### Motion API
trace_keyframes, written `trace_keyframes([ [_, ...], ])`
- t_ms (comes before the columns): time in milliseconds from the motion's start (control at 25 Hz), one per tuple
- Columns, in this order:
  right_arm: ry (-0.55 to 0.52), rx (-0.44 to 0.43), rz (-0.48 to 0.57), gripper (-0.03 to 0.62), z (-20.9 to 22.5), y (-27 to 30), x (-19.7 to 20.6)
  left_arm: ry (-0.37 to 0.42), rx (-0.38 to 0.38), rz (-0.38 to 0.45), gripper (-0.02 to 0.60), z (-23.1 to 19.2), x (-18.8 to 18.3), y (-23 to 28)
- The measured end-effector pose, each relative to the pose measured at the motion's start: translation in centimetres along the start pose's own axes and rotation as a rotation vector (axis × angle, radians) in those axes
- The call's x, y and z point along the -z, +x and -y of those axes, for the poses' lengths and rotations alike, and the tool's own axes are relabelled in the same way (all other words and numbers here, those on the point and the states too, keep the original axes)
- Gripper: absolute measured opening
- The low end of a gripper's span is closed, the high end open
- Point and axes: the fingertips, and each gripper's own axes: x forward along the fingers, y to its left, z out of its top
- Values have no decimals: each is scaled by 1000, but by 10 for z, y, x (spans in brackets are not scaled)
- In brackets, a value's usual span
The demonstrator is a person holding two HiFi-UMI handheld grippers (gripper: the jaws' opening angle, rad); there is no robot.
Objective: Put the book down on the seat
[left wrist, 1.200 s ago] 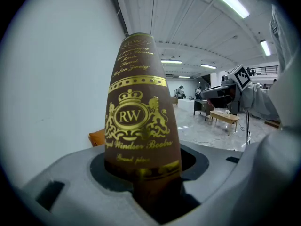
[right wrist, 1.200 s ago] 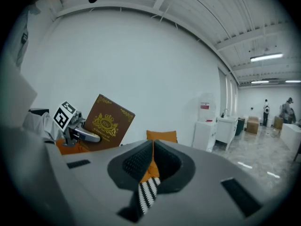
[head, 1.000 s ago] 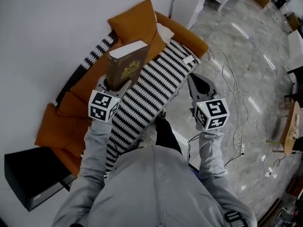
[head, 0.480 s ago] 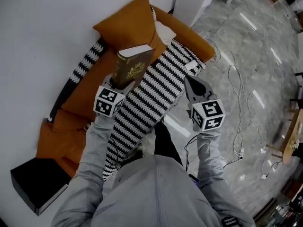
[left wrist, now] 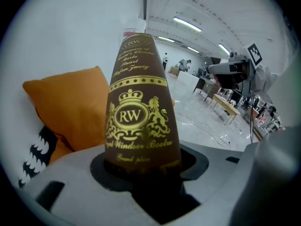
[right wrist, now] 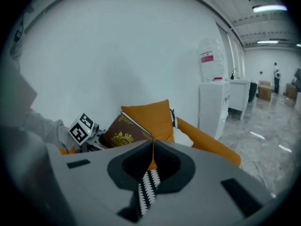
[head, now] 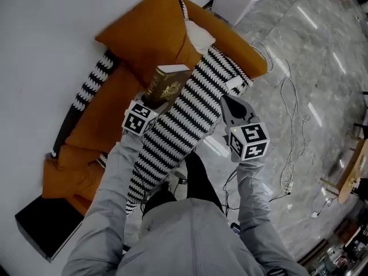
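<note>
Left gripper view is showing the left tongs (left wrist: 141,171) pinching the lower end of a brown hardback book (left wrist: 140,102), with its gold crest and "RW" lettering facing the camera. The right tongs (right wrist: 152,144) are hanging empty with their jaws pressed together, beyond the sofa's front edge.

Head view is placing the book, leaning, over the orange seat (head: 115,105). It is sitting between the striped throw (head: 178,125) and the big orange cushion (head: 150,36) at the sofa's far end.

The approach is looking nearly finished, but the book is not yet lying down; lowering, laying it flat and letting go are remaining.

Only the left gripper view is giving the cover print and the grip. Only the head view is giving the sofa's layout. Only the right gripper view is giving the book's tilt side-on.
</note>
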Motion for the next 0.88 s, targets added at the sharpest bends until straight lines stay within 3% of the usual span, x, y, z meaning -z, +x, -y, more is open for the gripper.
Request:
trace_keyframes([
  [560,119,-26,-98,31,54,62,51,-71,152,-307,244,-27,78,136],
  [880,173,-41,-134,31,74,84,76,-107,159,-406,244,-47,103,180],
])
